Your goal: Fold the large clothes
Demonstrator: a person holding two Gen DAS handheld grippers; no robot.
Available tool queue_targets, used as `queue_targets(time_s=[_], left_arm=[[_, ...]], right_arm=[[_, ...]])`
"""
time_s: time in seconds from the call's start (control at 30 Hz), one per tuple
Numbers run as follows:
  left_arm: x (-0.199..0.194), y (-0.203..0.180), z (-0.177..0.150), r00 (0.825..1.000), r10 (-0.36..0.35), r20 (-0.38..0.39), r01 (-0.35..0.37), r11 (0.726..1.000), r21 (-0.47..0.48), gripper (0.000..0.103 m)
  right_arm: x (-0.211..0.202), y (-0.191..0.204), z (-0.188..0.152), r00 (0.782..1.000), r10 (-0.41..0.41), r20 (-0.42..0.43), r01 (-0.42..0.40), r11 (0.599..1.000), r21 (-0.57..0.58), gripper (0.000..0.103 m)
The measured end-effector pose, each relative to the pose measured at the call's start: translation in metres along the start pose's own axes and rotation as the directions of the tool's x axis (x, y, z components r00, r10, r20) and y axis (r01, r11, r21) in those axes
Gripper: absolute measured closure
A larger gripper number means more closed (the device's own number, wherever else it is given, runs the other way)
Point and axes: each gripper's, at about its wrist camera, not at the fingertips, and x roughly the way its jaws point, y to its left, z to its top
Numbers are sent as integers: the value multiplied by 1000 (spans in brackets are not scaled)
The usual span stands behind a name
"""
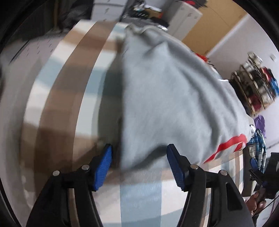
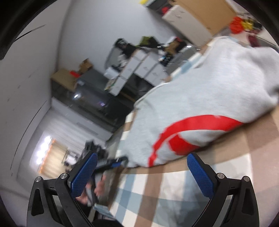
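A large grey sweatshirt [image 1: 165, 97] with a red print [image 1: 232, 143] lies bunched on the checked tablecloth [image 1: 141, 197]. My left gripper [image 1: 139, 146] is open just above the cloth. The garment's near edge lies between its blue pads [image 1: 102, 165], which do not press on it. My right gripper [image 2: 142, 155] is also open with nothing held, low over the table before the sweatshirt [image 2: 200, 97] and its red print [image 2: 191, 125]. The view is blurred. The left gripper [image 2: 111, 162] and the hand [image 2: 99, 188] holding it show at the garment's left corner.
A rack of folded clothes [image 1: 256, 83] stands by the wall, with a plaid shirt [image 1: 258, 143] and a purple garment [image 1: 259, 122] below it. White boxes [image 2: 144, 68] and cardboard boxes [image 2: 205, 15] crowd the far side. The table's edge [image 2: 122, 136] runs beside the sweatshirt.
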Motion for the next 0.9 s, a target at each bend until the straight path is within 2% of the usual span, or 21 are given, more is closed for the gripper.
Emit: queue_targets(time_s=[0.03,0.1,0.17,0.2,0.23,0.3,0.33,0.4,0.47,0.57,0.67,0.73,0.77,0.8,0.83,0.87,0.9], left_arm=[[4,3,-5,999,-44,-12,43,999,-32,43],[-1,6,-8,994,-97,56,102,992,-81,35],[3,12,-7,985,-159,67,167,974,-151,32],[1,14,-6,980,-178,87,191,965,-177,25],[2,16,-6,973,-209,103,227,948,-225,25],[10,24,-4,939,-318,130,344,882,-322,24],[12,26,-6,929,-342,143,370,864,-340,22],[17,30,-4,900,-390,195,436,811,-390,19],[16,30,-3,894,-392,216,447,795,-410,17],[13,25,-2,887,-377,265,458,788,-412,5],[12,21,-3,879,-363,310,468,784,-409,5],[17,16,-1,879,-347,329,462,789,-404,6],[18,15,-2,866,-355,353,482,780,-399,6],[18,17,-2,867,-347,359,478,782,-400,15],[18,20,-2,877,-320,359,456,790,-410,30],[20,22,-1,876,-317,362,458,784,-420,35],[23,25,0,877,-319,358,458,780,-426,46]], right_arm=[[-4,-8,1,1000,-24,11,23,999,27,0],[-10,-19,3,998,-52,30,50,997,61,0],[-16,-29,7,997,-68,38,64,993,95,0],[-20,-35,9,996,-69,57,62,991,119,0],[-26,-44,11,993,-81,82,67,984,163,0],[-35,-60,15,986,-120,116,91,968,233,0],[-40,-70,19,981,-134,138,95,961,261,0],[-44,-81,25,973,-169,155,117,948,298,0],[-46,-93,31,965,-204,167,141,934,328,0],[-45,-107,43,947,-270,176,194,913,358,0],[-39,-119,55,931,-321,173,233,889,395,0],[-32,-121,66,925,-344,161,270,894,359,0],[-29,-121,70,915,-373,151,306,888,343,0],[-25,-122,72,904,-404,143,339,878,338,0],[-22,-122,73,896,-413,161,346,879,327,0],[-20,-122,75,890,-423,170,354,876,327,0],[-17,-123,78,886,-430,177,357,873,334,0]])
